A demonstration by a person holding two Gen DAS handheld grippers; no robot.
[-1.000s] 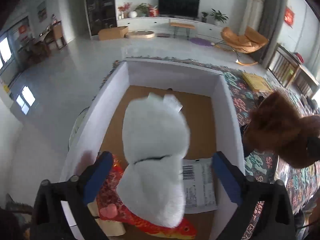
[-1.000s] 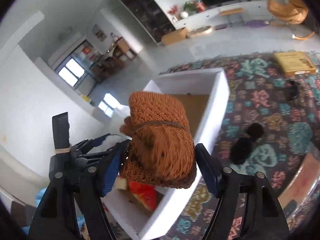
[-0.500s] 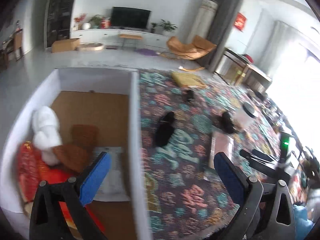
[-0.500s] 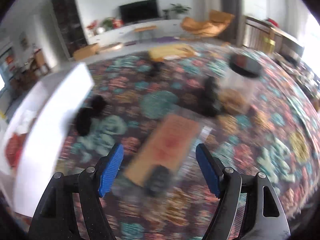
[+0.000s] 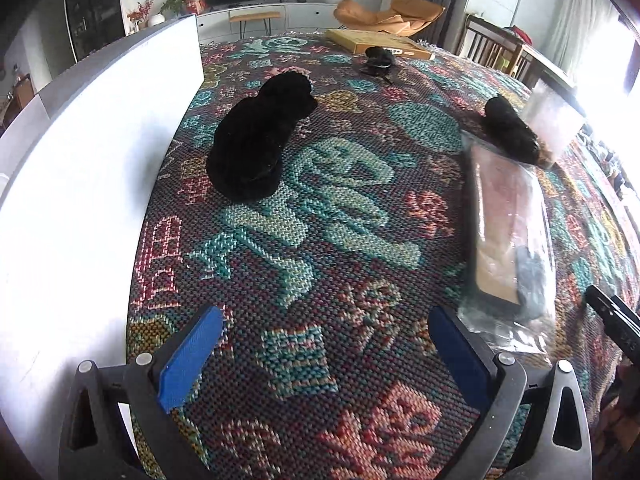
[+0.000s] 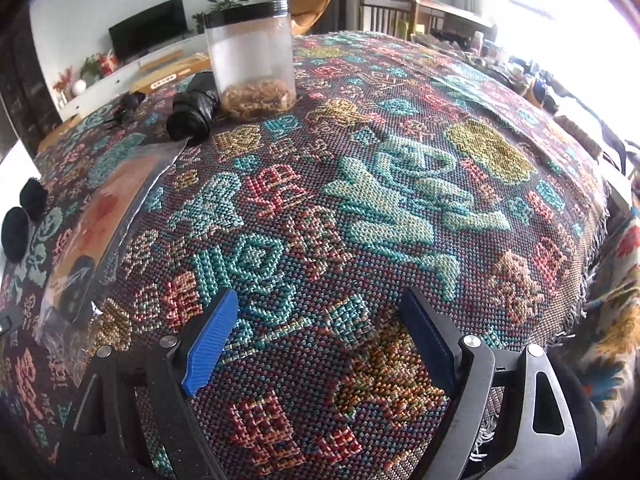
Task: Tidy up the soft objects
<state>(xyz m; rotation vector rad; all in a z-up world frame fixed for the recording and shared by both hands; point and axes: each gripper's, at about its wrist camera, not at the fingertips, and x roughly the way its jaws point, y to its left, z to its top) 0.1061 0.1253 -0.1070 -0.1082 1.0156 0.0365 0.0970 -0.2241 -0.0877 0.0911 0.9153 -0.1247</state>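
Observation:
A black fluffy soft thing [image 5: 256, 140] lies on the patterned cloth next to the white box wall [image 5: 80, 184], ahead of my left gripper [image 5: 324, 356], which stands open and empty above the cloth. A second black soft roll [image 5: 510, 128] rests farther right, against a clear jar [image 5: 554, 120]. In the right wrist view that roll [image 6: 192, 112] lies at the far left beside the jar [image 6: 252, 56], and the fluffy thing [image 6: 22, 216] shows at the left edge. My right gripper [image 6: 320, 336] hovers over bare cloth, its jaws opening with nothing between them.
A flat plastic-wrapped packet [image 5: 508, 232] lies between the two black things. A small black item [image 5: 378, 58] sits by a flat yellow box [image 5: 376, 42] at the far side. The cloth's fringed edge [image 6: 588, 264] drops off to the right.
The left gripper left the white plush in the box and the right gripper let go of the orange knit thing. Both swung right and down over the cloth, empty.

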